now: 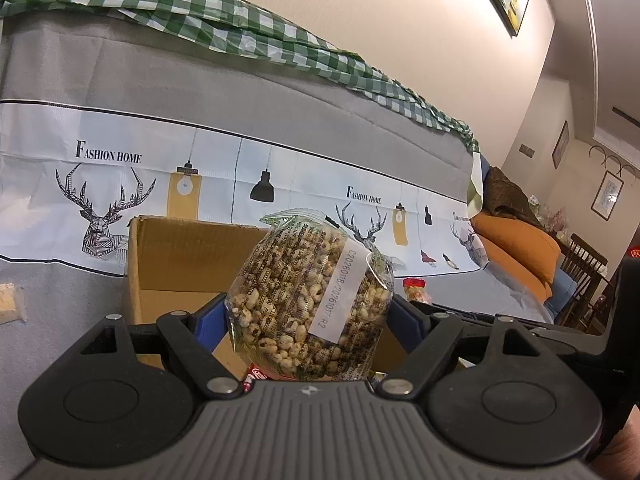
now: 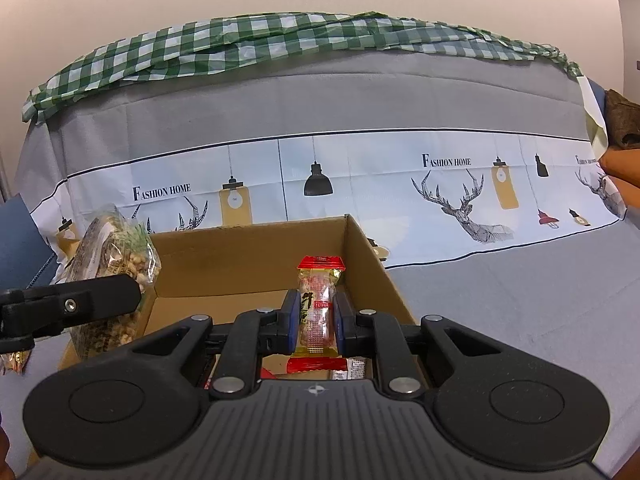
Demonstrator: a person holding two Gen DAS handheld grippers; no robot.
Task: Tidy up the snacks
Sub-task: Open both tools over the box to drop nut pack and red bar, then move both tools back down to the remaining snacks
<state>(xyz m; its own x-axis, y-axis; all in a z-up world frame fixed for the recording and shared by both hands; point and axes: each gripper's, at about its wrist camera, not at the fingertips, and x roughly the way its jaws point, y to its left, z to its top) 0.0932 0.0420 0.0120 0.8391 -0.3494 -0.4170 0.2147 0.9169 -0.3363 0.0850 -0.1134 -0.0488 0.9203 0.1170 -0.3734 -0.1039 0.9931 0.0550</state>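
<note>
My left gripper (image 1: 308,320) is shut on a clear bag of puffed grain snack (image 1: 304,296) with a white date label, and holds it upright over the near left edge of an open cardboard box (image 1: 176,252). In the right wrist view the same bag (image 2: 116,248) shows at the left behind a black finger (image 2: 80,304) of the left gripper. My right gripper (image 2: 316,320) is shut on a small red and gold snack packet (image 2: 318,292), held upright above the inside of the box (image 2: 248,256).
Small red and white packets (image 2: 320,365) lie on the box floor under the right gripper. The box stands on a grey deer-print cloth (image 2: 500,300). A pale packet (image 1: 10,304) lies left of the box. A green checked cloth (image 2: 280,36) drapes the backrest.
</note>
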